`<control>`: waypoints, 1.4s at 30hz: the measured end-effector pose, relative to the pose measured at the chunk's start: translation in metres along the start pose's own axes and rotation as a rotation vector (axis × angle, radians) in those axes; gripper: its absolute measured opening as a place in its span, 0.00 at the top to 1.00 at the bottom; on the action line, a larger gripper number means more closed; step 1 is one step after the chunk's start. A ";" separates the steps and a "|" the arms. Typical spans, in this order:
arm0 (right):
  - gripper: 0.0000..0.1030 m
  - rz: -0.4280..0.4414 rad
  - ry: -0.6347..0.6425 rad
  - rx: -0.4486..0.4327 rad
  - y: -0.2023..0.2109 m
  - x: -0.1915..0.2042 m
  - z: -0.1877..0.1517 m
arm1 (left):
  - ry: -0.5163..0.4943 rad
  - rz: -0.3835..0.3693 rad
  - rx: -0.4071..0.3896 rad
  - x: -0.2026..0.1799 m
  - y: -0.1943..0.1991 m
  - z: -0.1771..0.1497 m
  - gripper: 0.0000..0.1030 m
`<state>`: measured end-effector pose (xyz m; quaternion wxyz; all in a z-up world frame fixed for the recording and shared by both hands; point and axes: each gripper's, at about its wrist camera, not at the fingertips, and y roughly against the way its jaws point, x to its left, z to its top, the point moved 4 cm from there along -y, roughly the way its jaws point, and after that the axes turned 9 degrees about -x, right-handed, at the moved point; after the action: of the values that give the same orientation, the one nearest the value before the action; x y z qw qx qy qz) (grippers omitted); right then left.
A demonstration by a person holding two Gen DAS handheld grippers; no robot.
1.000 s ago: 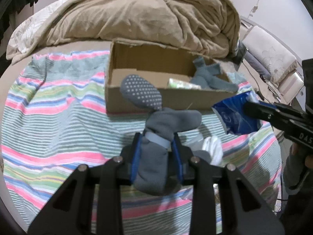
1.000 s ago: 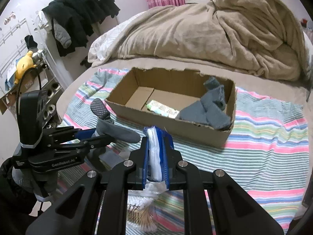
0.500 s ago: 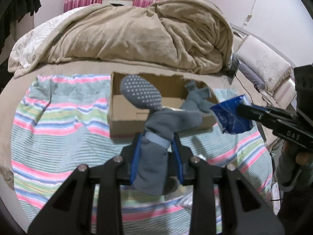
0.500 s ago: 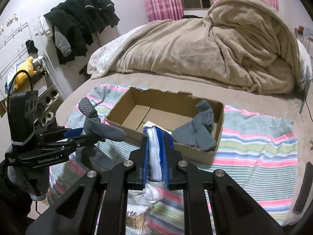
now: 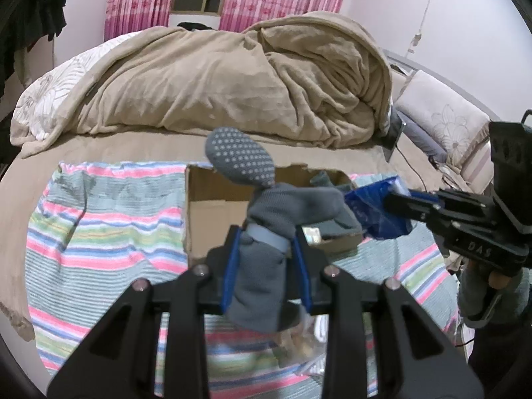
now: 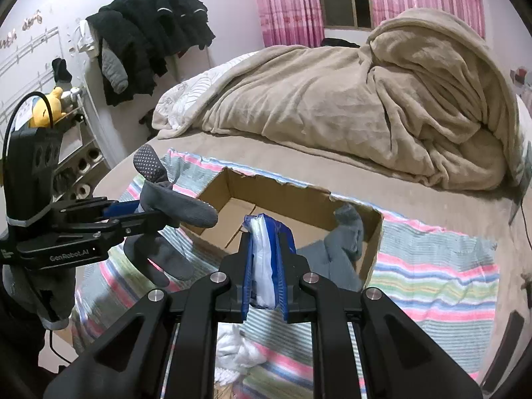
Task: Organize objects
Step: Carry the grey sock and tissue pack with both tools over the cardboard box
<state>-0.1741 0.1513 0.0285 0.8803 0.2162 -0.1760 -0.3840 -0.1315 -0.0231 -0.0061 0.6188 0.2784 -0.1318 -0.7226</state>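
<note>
Across the bed lies a rumpled beige fleece blanket (image 5: 232, 79), heaped high toward the pink curtains (image 6: 286, 3) at the window. Nearer the cameras, a striped towel in pink, green and grey-blue (image 5: 106, 226) is spread flat over the tan sheet, and on it sits an open brown cardboard box (image 6: 299, 199) with a torn rear edge. Inside the box, at its right end, rests a bundle of grey socks (image 6: 345, 236); a small pale green packet (image 5: 312, 234) shows on the box floor in the left wrist view, partly hidden.

Off to the left of the room, dark jackets (image 6: 149, 33) hang over a rack, with a yellow plush toy (image 6: 50, 106) on a shelf below.

The left gripper (image 5: 266, 259) is raised above the towel, just in front of the box, its blue-padded fingers closed firmly on a pair of grey socks with dotted grip soles (image 5: 262, 206); one dotted sole stands upright above the pads while the other toe folds toward the right. The right gripper (image 6: 266, 266) is held level beside it, in front of the box's near wall, its pads pressed tight on a blue and white plastic packet (image 6: 264, 259) standing on edge between them. Below the right gripper, something white and crumpled (image 6: 239, 352) lies on the towel, too blurred to identify.
</note>
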 end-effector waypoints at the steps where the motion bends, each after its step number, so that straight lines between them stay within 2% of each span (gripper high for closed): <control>1: 0.86 0.001 0.002 0.001 -0.002 -0.001 0.001 | 0.001 0.000 -0.001 0.001 -0.001 0.001 0.70; 28: 0.86 0.013 0.019 0.033 -0.058 -0.020 0.014 | 0.047 0.004 0.001 0.020 -0.056 0.019 0.70; 42: 0.86 0.016 0.107 0.100 -0.109 -0.020 0.001 | 0.047 0.047 0.073 0.031 -0.103 0.004 0.70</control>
<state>-0.2534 0.0994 -0.0297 0.8794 0.2788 -0.1495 -0.3557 -0.2205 -0.0332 -0.0654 0.6281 0.3145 -0.1501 -0.6957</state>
